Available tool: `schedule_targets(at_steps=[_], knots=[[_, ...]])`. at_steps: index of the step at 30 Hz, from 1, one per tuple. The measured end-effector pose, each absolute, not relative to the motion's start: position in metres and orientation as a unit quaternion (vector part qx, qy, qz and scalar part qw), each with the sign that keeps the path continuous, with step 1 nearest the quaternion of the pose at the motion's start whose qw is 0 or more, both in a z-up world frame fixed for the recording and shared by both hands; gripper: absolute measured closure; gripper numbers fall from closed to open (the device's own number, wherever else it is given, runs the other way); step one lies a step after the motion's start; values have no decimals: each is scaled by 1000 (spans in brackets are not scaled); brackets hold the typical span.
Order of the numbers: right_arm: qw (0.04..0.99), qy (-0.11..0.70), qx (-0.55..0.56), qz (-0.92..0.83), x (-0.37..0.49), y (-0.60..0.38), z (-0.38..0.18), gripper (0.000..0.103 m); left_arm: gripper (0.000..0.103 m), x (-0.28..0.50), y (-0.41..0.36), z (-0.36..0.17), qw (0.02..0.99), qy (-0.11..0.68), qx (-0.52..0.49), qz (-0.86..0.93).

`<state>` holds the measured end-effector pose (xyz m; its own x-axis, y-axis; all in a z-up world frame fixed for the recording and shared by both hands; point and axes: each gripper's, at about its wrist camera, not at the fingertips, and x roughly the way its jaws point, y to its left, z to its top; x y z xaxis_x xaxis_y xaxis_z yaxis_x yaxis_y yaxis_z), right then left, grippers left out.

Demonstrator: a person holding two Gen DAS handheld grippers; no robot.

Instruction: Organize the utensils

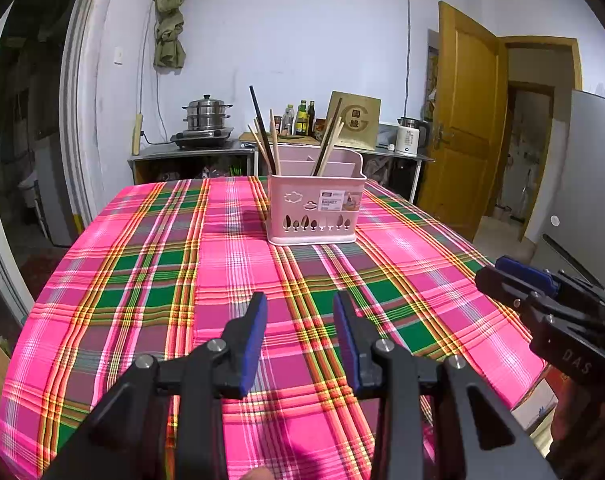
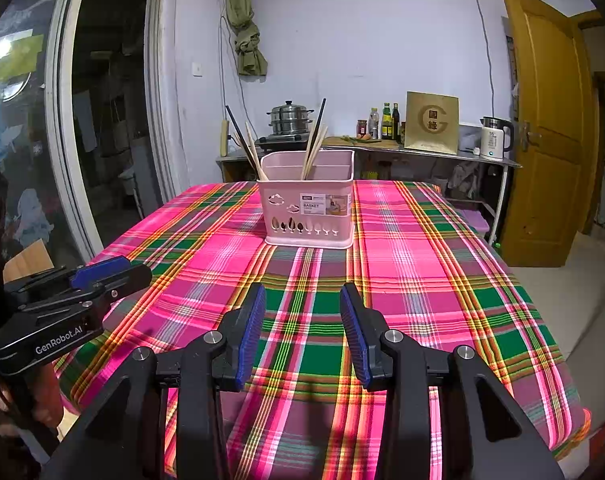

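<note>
**Chopsticks all in the caddy, both grippers empty**

So the pink utensil basket (image 1: 314, 210) sits toward the far end of the table, at about 12 o'clock from both my grippers and well apart from them. It's got dividers inside. One bunch of chopsticks (image 1: 264, 136) leans out of its left compartment, dark and pale wooden ones mixed, and another bunch (image 1: 329, 144) stands in a compartment further right. Can't tell how they're sorted by kind from here.

The plaid tablecloth (image 1: 142, 280) around the basket is bare, no loose utensils that I can see.

My left gripper (image 1: 300, 308) is partway open, nothing between the blue pads, hanging over the near edge of the cloth. Right gripper (image 2: 302, 296) is the same, half-open and empty, sitting at 3 o'clock of the left one.

My read: either I'm done or I'm about to re-sort. If re-sorting, the next move is reaching forward to 12, and pinching one thin stick near its top without dragging its neighbours.
</note>
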<state>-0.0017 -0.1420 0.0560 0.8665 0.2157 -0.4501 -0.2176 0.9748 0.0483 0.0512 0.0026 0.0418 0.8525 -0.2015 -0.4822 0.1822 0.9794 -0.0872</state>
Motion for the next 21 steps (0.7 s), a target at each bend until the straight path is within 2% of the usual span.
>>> schedule_targets(at_steps=[21], knots=[[966, 233, -1, 111, -2, -143, 55, 64, 67, 50, 0, 42, 962, 253, -18, -100]])
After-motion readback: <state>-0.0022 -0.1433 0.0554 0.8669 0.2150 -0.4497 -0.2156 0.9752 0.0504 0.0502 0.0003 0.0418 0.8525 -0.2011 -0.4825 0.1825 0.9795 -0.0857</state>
